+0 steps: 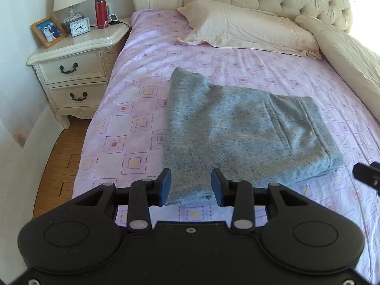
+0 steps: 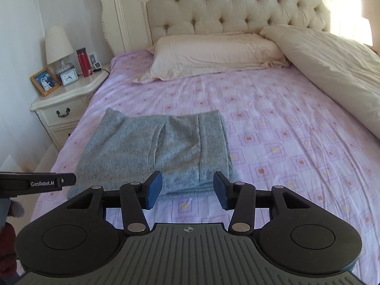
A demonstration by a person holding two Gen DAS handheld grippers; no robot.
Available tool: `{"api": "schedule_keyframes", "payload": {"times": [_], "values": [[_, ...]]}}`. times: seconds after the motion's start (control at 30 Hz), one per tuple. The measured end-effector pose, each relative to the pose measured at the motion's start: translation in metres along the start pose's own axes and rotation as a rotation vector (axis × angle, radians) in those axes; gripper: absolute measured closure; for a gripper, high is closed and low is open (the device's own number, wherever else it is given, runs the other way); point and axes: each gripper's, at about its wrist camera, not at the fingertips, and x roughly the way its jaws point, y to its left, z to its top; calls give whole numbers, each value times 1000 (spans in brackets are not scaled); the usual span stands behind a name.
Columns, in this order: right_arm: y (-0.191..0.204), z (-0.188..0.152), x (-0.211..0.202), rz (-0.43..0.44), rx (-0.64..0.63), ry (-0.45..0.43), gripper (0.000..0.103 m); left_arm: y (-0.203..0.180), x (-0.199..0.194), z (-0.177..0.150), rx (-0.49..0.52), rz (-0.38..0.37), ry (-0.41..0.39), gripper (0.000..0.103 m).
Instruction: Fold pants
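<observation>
Lying folded on the bed [image 1: 142, 109], the pants [image 1: 237, 130] stretched crosswise just ahead of both wide-open grippers; the left gripper [image 1: 191, 186] seemingly sat nearer than the right gripper [image 2: 187, 187].

The grey knit pants [image 1: 239, 133] lie folded into a thick rectangular stack on the pink sheet, centre frame. One corner sticks up toward the upper left; a pocket seam shows on top.
</observation>
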Motion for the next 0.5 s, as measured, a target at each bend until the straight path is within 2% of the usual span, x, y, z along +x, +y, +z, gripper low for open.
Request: {"api": "schedule_keyframes", "payload": {"times": [0.27,0.5], "values": [[1,-2,-6,-7,1,-25,57,-14,-11,-7,70,12,-38,56],[2,-4,-4,-17,0,-17,57,-16,-13,-9,74,-4,-38,56]]}}
